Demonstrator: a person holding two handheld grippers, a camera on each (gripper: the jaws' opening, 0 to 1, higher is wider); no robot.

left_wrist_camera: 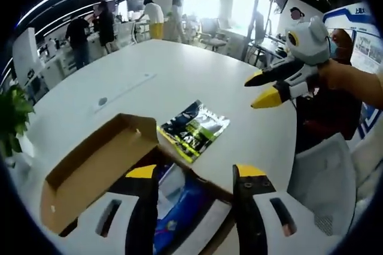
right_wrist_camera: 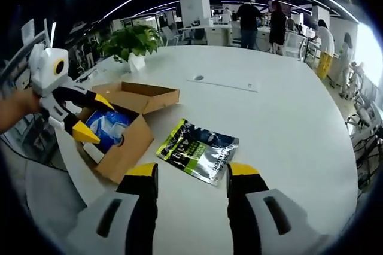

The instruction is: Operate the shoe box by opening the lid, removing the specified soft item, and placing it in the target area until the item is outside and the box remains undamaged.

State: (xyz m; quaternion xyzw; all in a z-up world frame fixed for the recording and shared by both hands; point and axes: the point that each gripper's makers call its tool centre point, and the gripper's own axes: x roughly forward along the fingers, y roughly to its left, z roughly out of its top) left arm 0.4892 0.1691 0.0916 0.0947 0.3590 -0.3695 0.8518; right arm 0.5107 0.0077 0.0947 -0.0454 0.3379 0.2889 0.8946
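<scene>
right claw gapes just short of foil packet beside shoe box.

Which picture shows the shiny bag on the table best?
The right gripper view: the shiny bag lies whole and unblocked beside the open shoe box. The left gripper view shows it smaller, partly behind the box edge.

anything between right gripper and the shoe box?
In the right gripper view, the shiny pouch lies on bare table between the right gripper and the open shoe box.
</scene>
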